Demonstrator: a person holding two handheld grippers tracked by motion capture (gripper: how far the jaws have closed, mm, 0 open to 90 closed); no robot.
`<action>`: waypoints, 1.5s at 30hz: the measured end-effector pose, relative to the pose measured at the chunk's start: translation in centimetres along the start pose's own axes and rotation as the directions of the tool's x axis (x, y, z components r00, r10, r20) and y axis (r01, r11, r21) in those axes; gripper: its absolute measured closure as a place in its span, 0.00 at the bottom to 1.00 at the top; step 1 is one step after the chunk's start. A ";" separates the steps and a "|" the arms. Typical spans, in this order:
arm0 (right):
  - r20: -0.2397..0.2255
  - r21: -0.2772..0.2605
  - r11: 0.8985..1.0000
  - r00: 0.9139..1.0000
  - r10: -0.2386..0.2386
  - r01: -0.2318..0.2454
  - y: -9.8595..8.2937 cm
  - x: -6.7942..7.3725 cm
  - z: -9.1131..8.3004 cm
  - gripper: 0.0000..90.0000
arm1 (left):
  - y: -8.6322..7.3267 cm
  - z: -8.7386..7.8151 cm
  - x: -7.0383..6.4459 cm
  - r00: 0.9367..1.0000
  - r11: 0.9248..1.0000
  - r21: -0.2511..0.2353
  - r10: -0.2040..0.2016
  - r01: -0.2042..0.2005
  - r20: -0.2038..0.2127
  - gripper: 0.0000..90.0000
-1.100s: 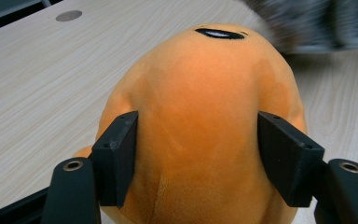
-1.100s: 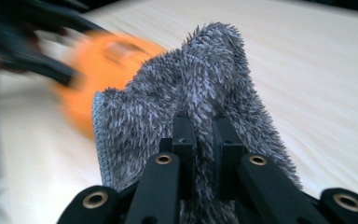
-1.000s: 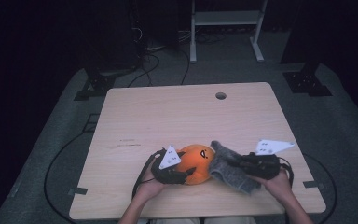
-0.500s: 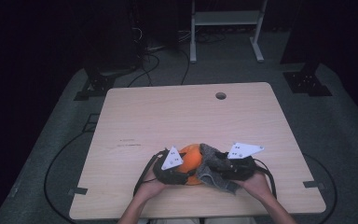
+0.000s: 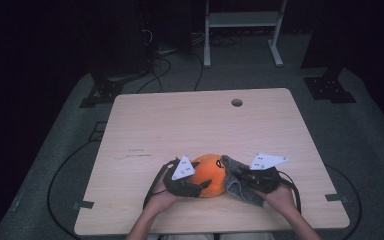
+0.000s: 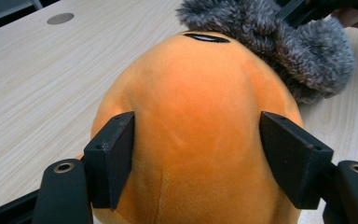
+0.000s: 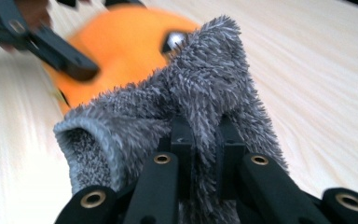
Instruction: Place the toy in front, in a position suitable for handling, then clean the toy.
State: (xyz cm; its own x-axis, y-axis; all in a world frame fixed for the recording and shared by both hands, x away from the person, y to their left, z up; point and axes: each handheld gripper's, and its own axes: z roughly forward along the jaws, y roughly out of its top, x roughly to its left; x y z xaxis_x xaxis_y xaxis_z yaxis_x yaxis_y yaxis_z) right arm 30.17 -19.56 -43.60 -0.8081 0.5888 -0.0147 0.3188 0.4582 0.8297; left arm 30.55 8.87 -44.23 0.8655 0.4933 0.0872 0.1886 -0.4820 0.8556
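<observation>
Down at six o'clock, left gripper (image 5: pixel 200 186) clamps the orange plush toy (image 5: pixel 211 172); right gripper (image 5: pixel 240 177) pinches the grey fluffy cloth (image 5: pixel 237 184) against it.

- An orange plush toy (image 5: pixel 209 172) is sitting near the table's 6 o'clock edge, rounded and soft.
- A fluffy grey cloth (image 5: pixel 236 181) is draping against the toy's 3 o'clock side, bunched.

Dim room, grey floor (image 5: pixel 365 135), cables (image 5: pixel 155 75)
</observation>
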 end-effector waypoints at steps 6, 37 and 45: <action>-0.051 -0.015 1.000 0.998 -0.024 0.023 0.1 0.7 -0.8 0.90 | 0.0 0.1 -0.1 1.000 1.000 0.002 0.004 -0.004 -0.003 0.32; -0.062 -0.020 1.000 0.998 0.008 -0.009 0.5 0.3 -0.2 0.90 | 0.6 -0.7 0.8 0.998 0.997 0.060 -0.055 0.054 0.021 0.22; -0.068 -0.044 0.999 0.998 -0.015 0.012 1.8 0.8 -0.1 0.90 | 0.5 -0.4 0.4 1.000 0.995 0.096 0.017 -0.017 0.008 0.27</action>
State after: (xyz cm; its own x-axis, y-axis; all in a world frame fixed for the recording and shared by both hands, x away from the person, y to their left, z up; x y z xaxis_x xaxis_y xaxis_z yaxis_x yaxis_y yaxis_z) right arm 29.99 -18.32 -42.08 -0.8447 0.5351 0.0110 0.2870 0.4355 0.8532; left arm 30.82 9.10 -43.58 0.8722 0.4793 0.0974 0.2172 -0.5580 0.8009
